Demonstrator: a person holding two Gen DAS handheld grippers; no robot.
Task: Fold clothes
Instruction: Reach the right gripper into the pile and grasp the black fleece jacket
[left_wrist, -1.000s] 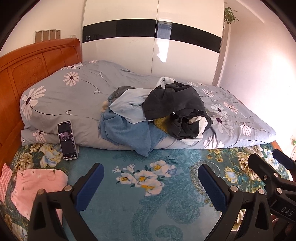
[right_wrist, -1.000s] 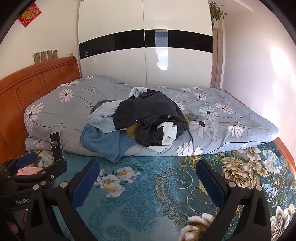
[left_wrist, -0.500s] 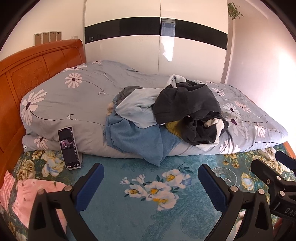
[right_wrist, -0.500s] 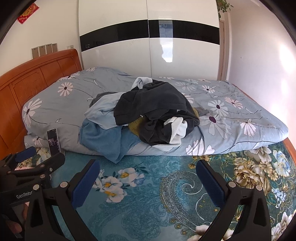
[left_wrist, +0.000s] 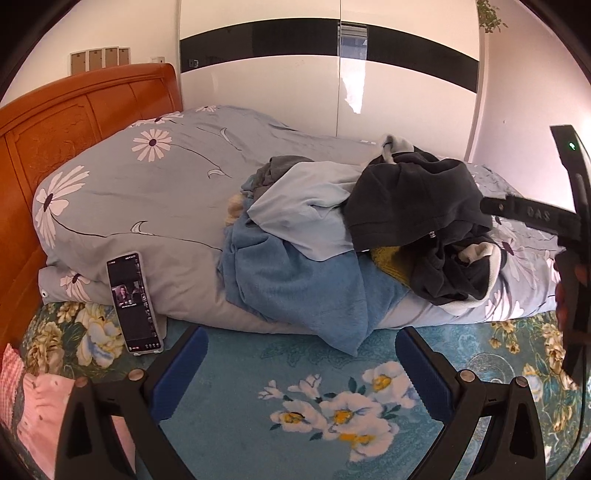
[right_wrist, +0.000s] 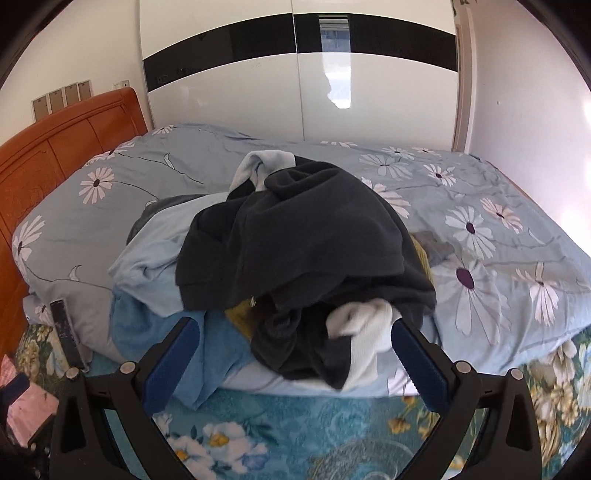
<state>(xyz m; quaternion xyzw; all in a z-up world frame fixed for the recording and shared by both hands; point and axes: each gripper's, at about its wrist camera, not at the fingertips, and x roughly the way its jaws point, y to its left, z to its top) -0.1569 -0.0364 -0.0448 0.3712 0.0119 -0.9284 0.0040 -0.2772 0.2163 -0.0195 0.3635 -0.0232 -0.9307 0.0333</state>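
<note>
A heap of clothes lies on the rolled grey flowered duvet (left_wrist: 147, 192): a dark fleece garment (left_wrist: 410, 199) (right_wrist: 295, 236) on top, a pale blue shirt (left_wrist: 306, 206) (right_wrist: 155, 254) under it, a blue towel-like piece (left_wrist: 303, 288) (right_wrist: 136, 321) hanging over the duvet's front. My right gripper (right_wrist: 295, 354) is open, its blue pads either side of the dark garment's lower edge, apart from the cloth. My left gripper (left_wrist: 299, 369) is open over the teal bedsheet (left_wrist: 236, 413), short of the blue piece. The right gripper's black body (left_wrist: 569, 236) shows at the right of the left wrist view.
A phone (left_wrist: 135, 302) (right_wrist: 66, 332) leans against the duvet's front at left. Pink folded cloth (left_wrist: 37, 417) lies at the near left corner. An orange wooden headboard (left_wrist: 74, 122) bounds the left; white wardrobe doors (right_wrist: 295, 88) stand behind the bed.
Both grippers have moved forward toward the clothes heap. The right one has advanced further, now close up to the dark garment. Both stay open.
</note>
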